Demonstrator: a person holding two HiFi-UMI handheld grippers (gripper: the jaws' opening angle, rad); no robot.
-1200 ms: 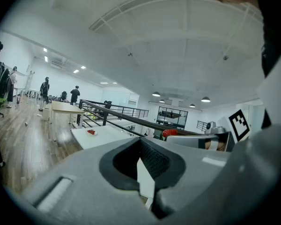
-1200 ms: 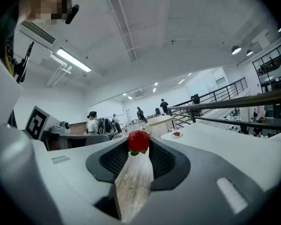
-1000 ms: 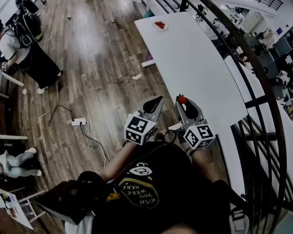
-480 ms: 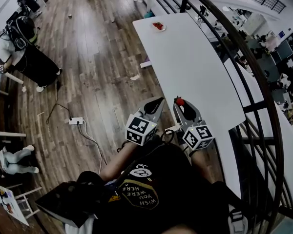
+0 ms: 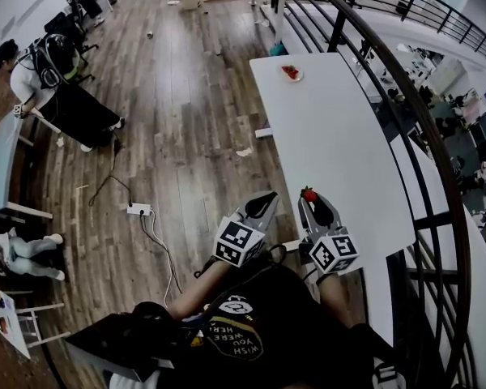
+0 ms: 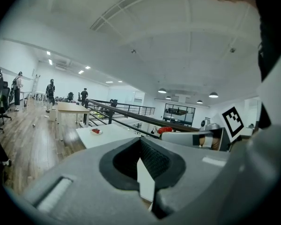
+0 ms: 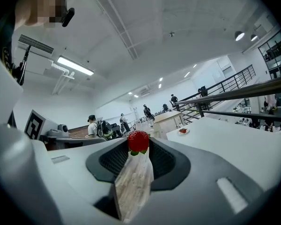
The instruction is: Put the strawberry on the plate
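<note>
gripped strawberry [image 7: 138,141] at the very tips of right gripper [image 7: 139,148], left gripper [image 6: 140,149] closed empty alongside; judged liable to slip out if jolted before plate [image 7: 183,132] far ahead.

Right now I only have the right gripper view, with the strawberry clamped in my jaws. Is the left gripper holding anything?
Observer: No. The left gripper is shut, with nothing between its jaws.
Operator: Where is it relative to the table?
Observer: In the head view it appears over the wooden floor, just off the white table's left edge.
Operator: Anything on the floor there?
Observer: A power strip with its cable lies further to the left.
</note>
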